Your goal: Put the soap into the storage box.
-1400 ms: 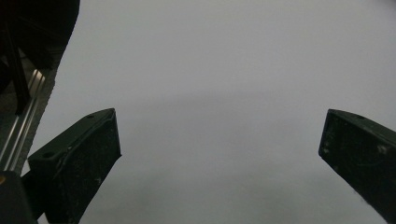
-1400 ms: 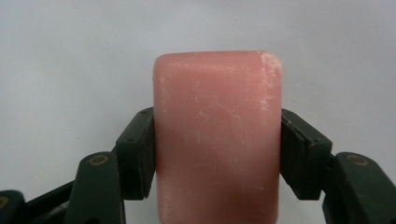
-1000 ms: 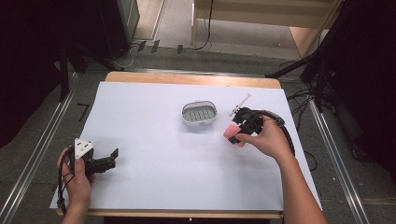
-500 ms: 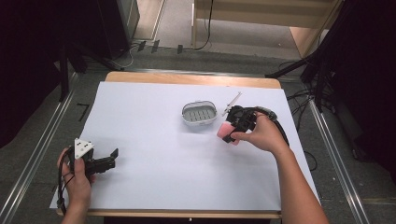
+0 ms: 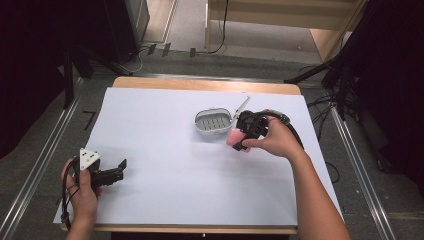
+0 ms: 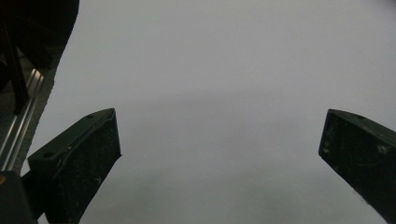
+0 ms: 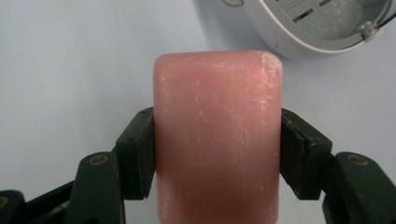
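While your right tongs (image 7: 217, 154) gripped one pink soap bar (image 7: 218, 135) beside one soap dish (image 5: 214, 121), your left tongs (image 6: 219, 154), lower left, gaped empty.

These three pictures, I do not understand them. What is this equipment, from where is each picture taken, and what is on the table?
No robot is here: a person holds a two-jaw tool in each hand. The high view looks down on a table covered with white paper. The other two pictures come from small cameras riding on the tools, looking along their black jaws.

The right hand-held gripper is shut on a pink soap bar, pads pressing both its sides, beside a white soap dish. A thin white stick lies just behind the dish. The left hand-held gripper rests near the table's front left, jaws open, holding nothing.
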`<action>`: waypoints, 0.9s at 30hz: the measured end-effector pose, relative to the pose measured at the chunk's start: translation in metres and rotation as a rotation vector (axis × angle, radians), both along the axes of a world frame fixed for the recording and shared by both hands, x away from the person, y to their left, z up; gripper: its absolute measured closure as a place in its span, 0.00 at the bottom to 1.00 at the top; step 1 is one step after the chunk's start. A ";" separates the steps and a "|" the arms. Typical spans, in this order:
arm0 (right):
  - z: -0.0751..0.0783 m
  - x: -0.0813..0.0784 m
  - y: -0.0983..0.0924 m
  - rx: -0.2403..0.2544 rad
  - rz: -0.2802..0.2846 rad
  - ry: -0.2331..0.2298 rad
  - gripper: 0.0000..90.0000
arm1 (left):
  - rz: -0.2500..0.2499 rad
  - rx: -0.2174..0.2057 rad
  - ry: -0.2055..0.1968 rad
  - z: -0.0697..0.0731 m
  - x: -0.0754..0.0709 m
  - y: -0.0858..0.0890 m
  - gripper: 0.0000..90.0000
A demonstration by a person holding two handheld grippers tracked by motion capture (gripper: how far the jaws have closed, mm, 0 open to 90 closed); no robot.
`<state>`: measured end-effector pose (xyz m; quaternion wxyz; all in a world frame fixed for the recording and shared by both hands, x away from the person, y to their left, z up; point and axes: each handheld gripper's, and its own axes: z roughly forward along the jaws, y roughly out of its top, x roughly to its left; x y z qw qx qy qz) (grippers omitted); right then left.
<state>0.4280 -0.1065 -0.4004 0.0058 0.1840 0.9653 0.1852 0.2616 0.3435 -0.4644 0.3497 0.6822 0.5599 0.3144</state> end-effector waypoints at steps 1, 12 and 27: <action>0.000 0.000 0.000 0.000 0.000 0.000 0.43 | 0.000 0.000 0.000 0.000 0.000 0.000 0.00; 0.003 0.004 0.012 0.011 0.060 -0.014 0.43 | -0.001 -0.001 0.000 0.000 0.000 0.000 0.00; 0.013 0.009 0.025 0.035 0.116 -0.034 0.43 | -0.002 -0.002 0.000 0.000 0.000 0.000 0.00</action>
